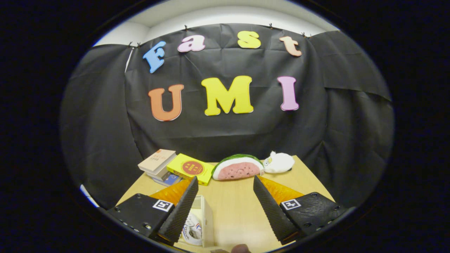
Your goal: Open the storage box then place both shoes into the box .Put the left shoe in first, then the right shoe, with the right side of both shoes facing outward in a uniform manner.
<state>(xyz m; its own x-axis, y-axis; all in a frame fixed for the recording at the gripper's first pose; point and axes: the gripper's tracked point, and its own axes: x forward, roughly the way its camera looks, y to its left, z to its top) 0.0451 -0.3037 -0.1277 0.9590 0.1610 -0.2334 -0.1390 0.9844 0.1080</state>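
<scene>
My gripper is held open above a wooden table, with nothing between its fingers. Below the left finger I see part of a pale storage box; something white and rounded, perhaps a shoe, shows inside it. The rest of the box is hidden by the finger. The right finger stands over bare tabletop.
At the far edge of the table lie a stack of books, a yellow box, a watermelon-slice plush and a small white plush. Black cloth walls close the booth behind and at both sides.
</scene>
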